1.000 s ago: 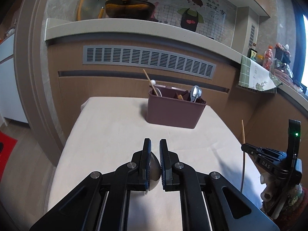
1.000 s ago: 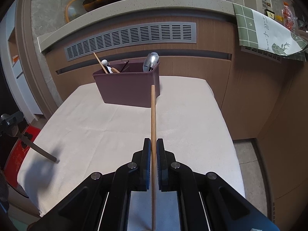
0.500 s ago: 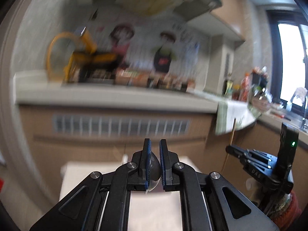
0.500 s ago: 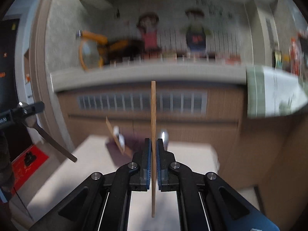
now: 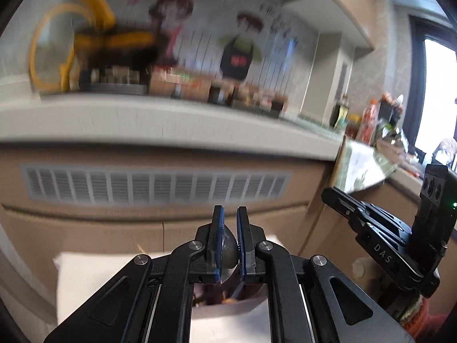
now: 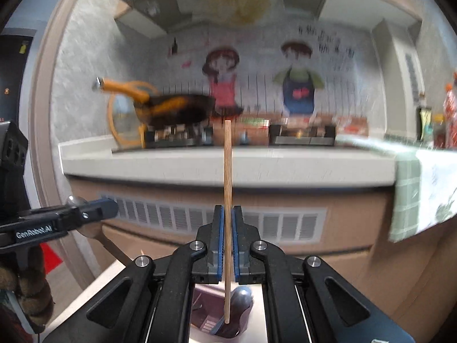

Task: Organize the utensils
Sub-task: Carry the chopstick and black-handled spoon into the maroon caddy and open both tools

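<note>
My left gripper (image 5: 230, 214) is shut on the bowl of a metal spoon (image 5: 228, 250). From the right wrist view this gripper (image 6: 112, 208) sits at the left, and the spoon's handle (image 6: 114, 250) slants down from it. My right gripper (image 6: 227, 214) is shut on a wooden chopstick (image 6: 227, 171) that stands upright, with its lower end over the maroon utensil holder (image 6: 205, 317). A spoon (image 6: 242, 297) rests inside the holder. The holder (image 5: 220, 294) also shows under the left gripper, mostly hidden by its arms. At the right of the left wrist view is the right gripper (image 5: 328, 194).
The holder stands on a table with a white cloth (image 5: 85, 280). Behind it rises a brown cabinet with a grey vent grille (image 5: 157, 185) and a pale counter (image 6: 228, 163) bearing a pan and stove. A green checked towel (image 6: 414, 194) hangs at right. The background is blurred.
Both grippers have risen and come forward over the table toward the holder. The views have tilted up to the counter. Each grip is unchanged.
</note>
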